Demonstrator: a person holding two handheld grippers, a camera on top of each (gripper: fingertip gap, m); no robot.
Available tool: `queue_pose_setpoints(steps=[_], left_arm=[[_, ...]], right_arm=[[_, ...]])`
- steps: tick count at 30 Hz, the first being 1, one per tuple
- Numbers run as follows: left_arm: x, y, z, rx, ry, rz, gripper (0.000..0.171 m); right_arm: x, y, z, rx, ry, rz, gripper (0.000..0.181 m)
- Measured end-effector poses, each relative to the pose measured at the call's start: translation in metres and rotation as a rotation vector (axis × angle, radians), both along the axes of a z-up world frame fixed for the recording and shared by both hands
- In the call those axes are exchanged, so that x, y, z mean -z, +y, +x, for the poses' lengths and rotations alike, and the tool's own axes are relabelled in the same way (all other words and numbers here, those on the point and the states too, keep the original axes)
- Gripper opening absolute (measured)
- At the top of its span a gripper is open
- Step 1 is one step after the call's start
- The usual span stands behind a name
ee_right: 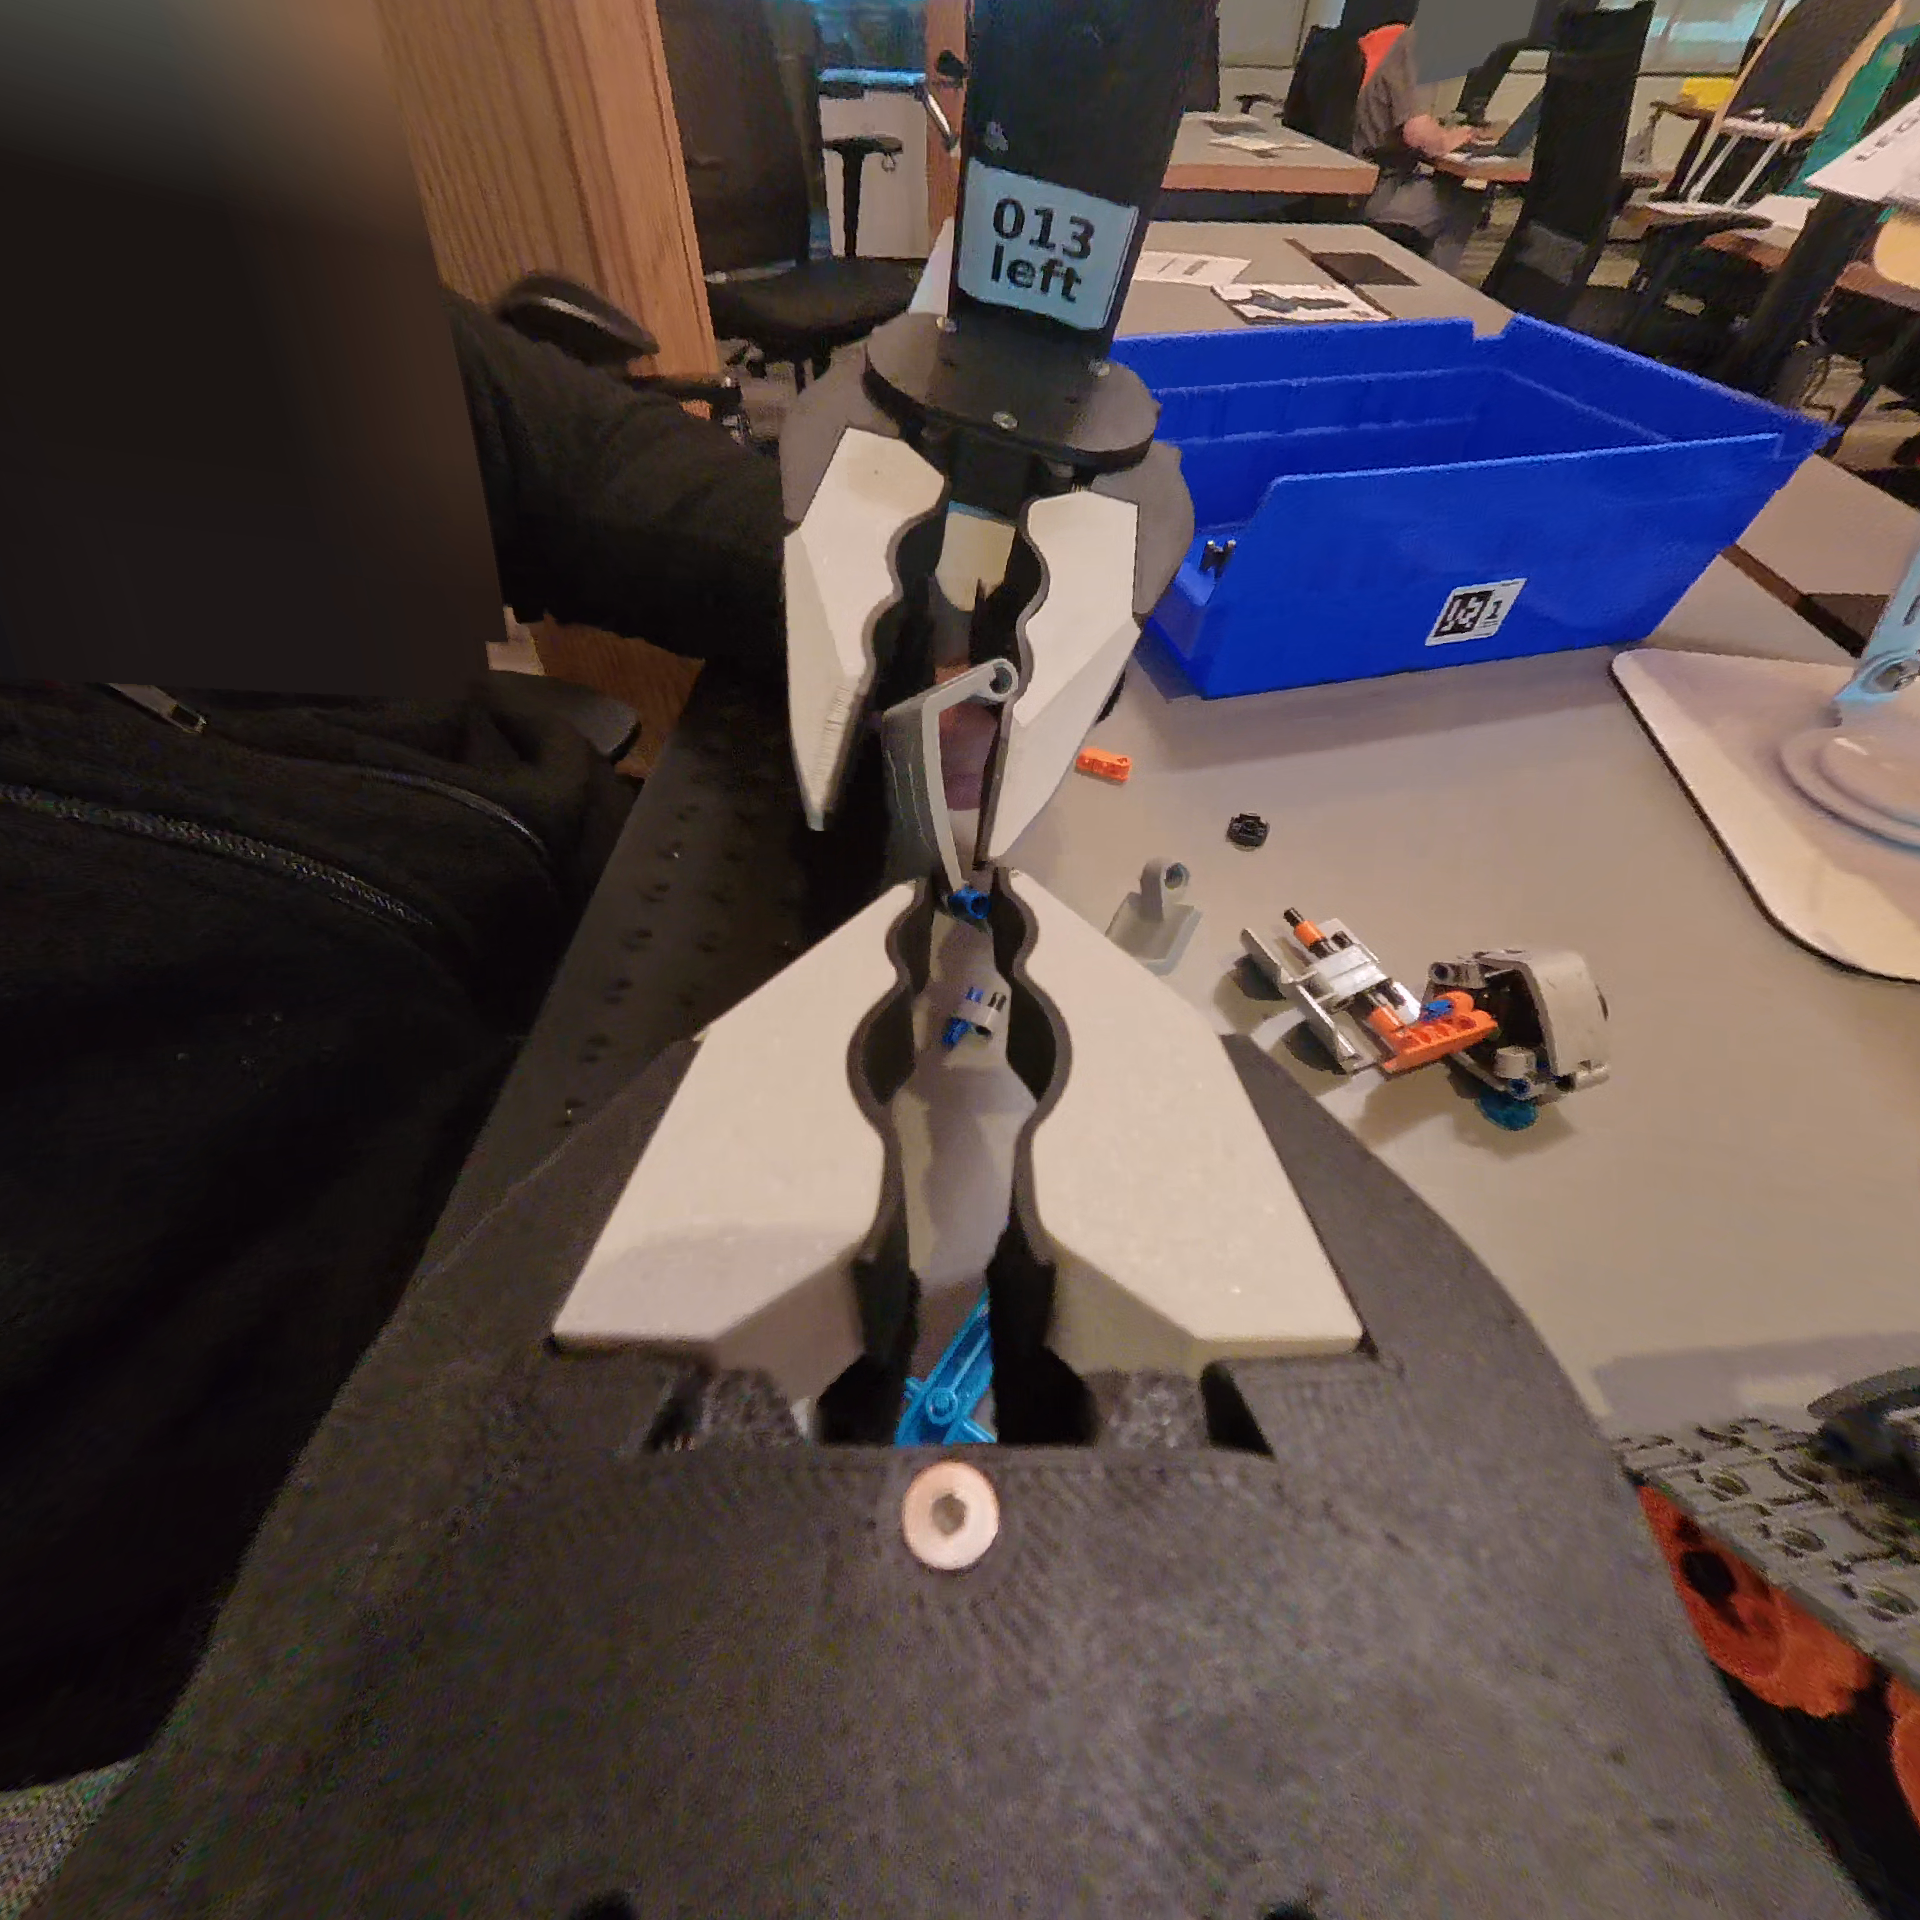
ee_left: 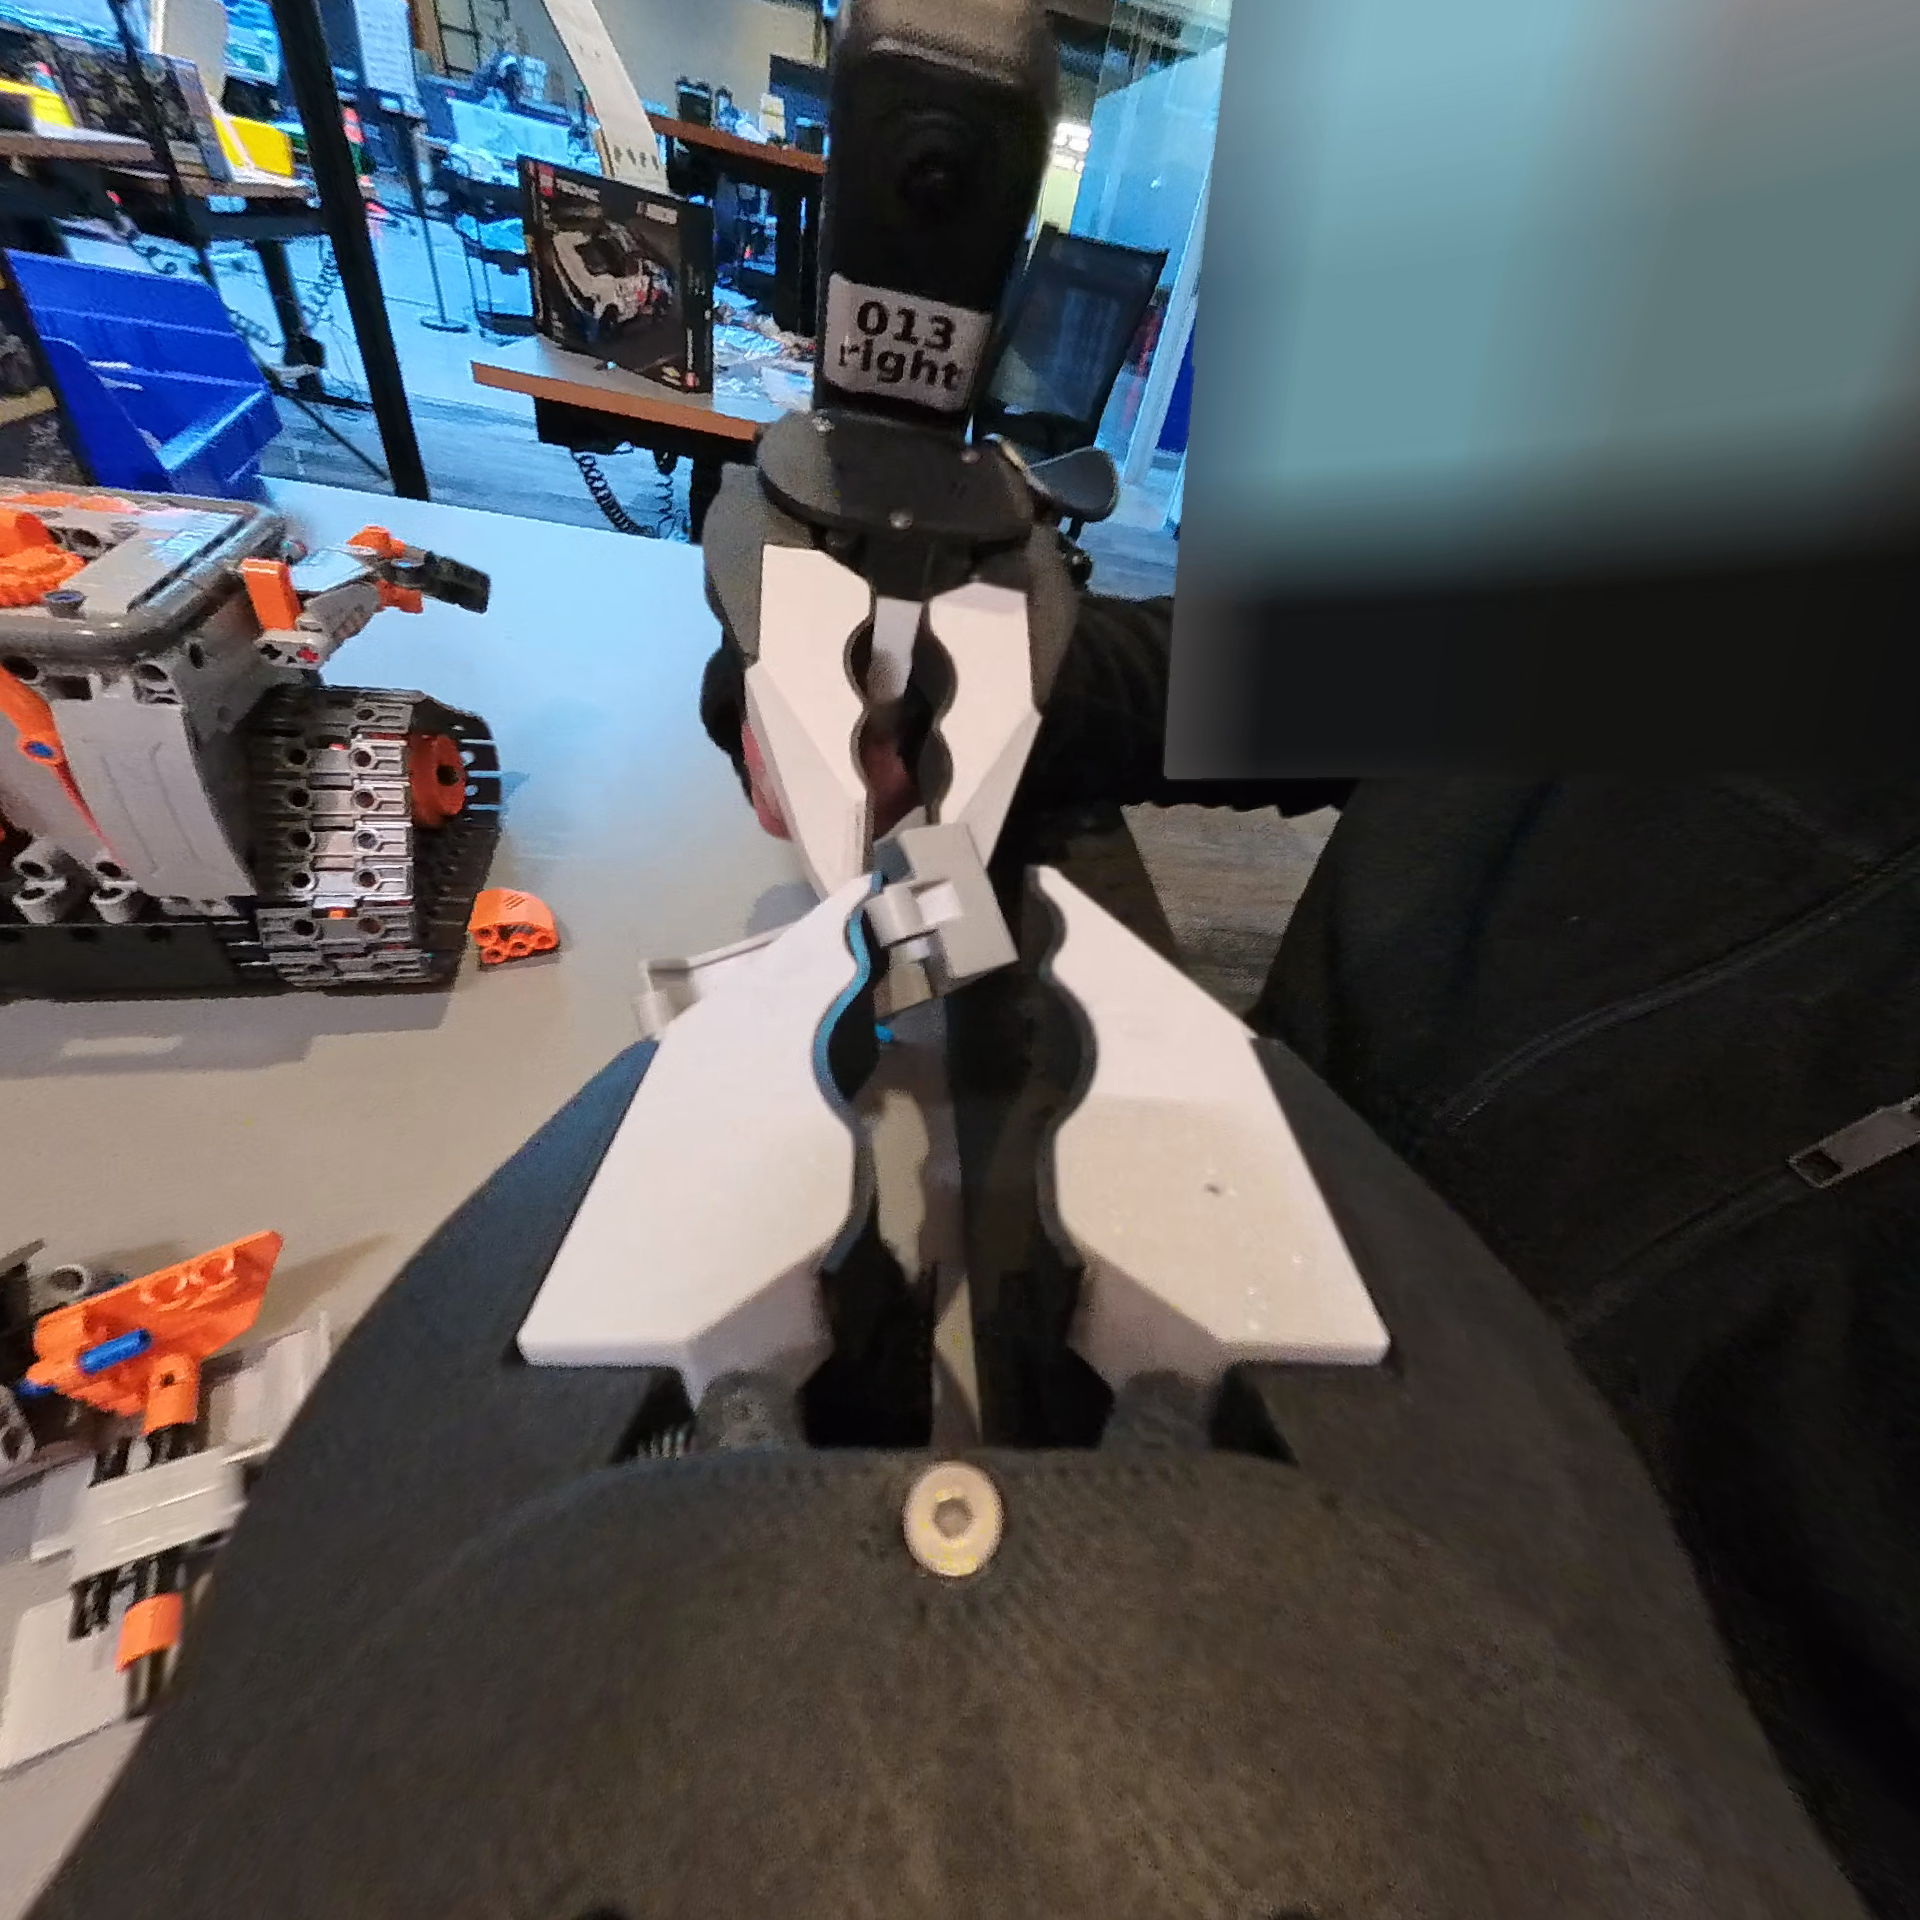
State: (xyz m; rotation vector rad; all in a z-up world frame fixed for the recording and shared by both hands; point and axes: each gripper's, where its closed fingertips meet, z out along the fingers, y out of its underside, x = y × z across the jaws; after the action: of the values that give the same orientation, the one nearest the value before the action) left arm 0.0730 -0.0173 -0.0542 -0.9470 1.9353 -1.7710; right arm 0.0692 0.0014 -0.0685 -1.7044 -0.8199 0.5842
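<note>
Right claw (ee_right: 956, 894): nearly shut, tips pinching a blue pin (ee_right: 971, 906) at 12 o'clock.
Left claw (ee_left: 951, 878): part-closed around a grey curved panel (ee_right: 914, 769), tip to tip with the right.
Panel: held above the surface (ee_right: 1455, 831) edge, pin at its lower end.
Blue bin (ee_right: 1455, 520): 2 o'clock.

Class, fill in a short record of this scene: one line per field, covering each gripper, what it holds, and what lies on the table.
Left gripper: holds a grey panel
Right gripper: shut on a small grey piece with a blue pin
Grippers: tip to tip, pieces meeting
Table: grey
On table: blue bin, tracked model, orange-grey subassembly, grey bracket, loose orange piece
</note>
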Motion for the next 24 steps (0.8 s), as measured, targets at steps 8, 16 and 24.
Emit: queue_pose_setpoints(steps=[8, 16, 24], left_arm=[[0.003, 0.002, 0.004, -0.050, -0.043, 0.089, 0.024], [-0.007, 0.018, 0.008, -0.134, -0.101, 0.086, 0.038], [0.003, 0.020, 0.018, -0.181, -0.096, 0.161, 0.038]], right_arm=[[0.003, 0.003, 0.004, 0.050, -0.081, 0.042, 0.010], [0.002, 0.005, 0.006, 0.057, -0.051, 0.025, 0.004], [-0.031, 0.010, 0.029, 0.041, 0.380, -0.062, 0.002]])
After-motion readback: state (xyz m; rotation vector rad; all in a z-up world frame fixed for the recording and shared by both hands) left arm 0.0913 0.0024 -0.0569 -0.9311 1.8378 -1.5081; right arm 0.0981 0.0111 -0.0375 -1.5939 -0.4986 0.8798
